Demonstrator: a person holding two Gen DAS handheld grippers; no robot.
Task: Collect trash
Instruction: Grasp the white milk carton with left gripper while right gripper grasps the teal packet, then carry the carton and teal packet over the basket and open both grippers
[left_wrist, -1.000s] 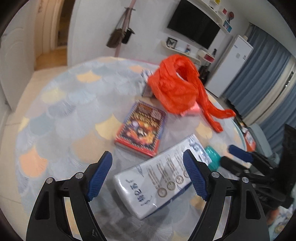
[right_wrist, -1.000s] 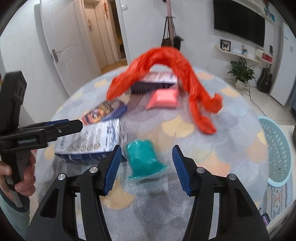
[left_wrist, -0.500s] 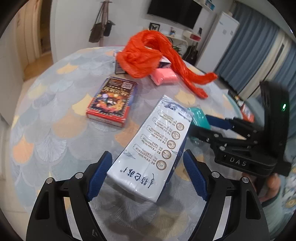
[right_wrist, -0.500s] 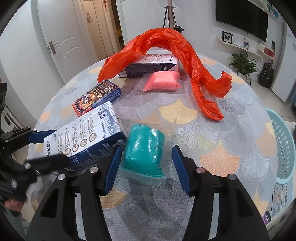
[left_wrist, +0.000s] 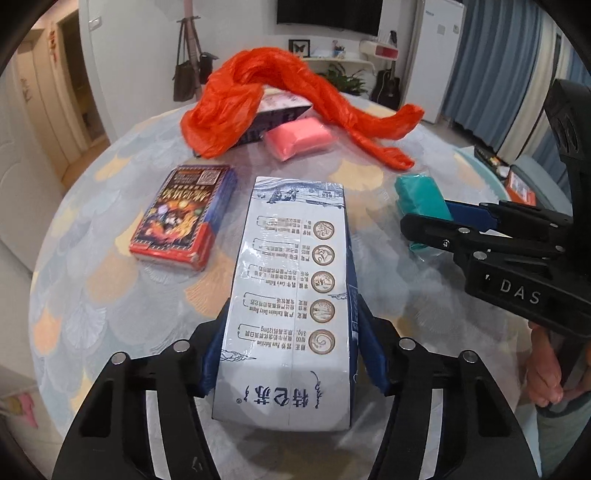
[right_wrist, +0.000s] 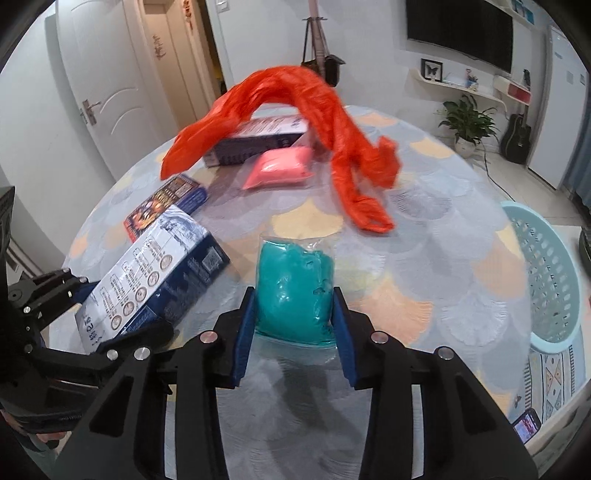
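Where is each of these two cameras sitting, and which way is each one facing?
Left wrist: on the left claw, looking down its fingers across the round table; its jaws are closing around the milk carton; the right claw and a hand show.
Right wrist: on the right claw, closing around the teal pouch; the left claw shows.
Shared: carton, pouch, orange bag, pink pouch.

orange bag | teal pouch | pink pouch | tablecloth (pastel scallops)
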